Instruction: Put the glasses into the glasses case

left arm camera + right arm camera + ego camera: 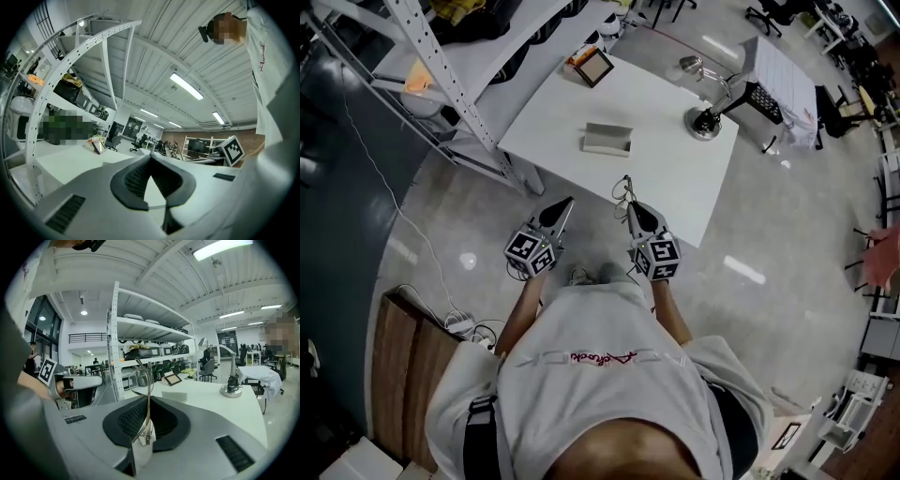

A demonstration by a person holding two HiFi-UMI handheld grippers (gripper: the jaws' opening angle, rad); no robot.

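The glasses case (607, 139) lies open, a pale grey box in the middle of the white table (675, 178); in the right gripper view the case (174, 396) shows beyond the jaws. My right gripper (630, 208) is shut on the thin wire-framed glasses (623, 190), just short of the table's near edge. The glasses (148, 380) stand upright out of the right gripper (148, 401), a temple arm pinched between its pads. My left gripper (563, 210) hovers level beside it to the left, off the table. Its jaws (150, 158) meet at the tips with nothing in them.
A desk lamp (705, 120) stands at the table's right end, also visible as a lamp (231, 389) past the case. A small picture frame (592, 66) sits at the far corner. A white metal shelf rack (441, 75) flanks the table's left. Chairs and desks stand beyond.
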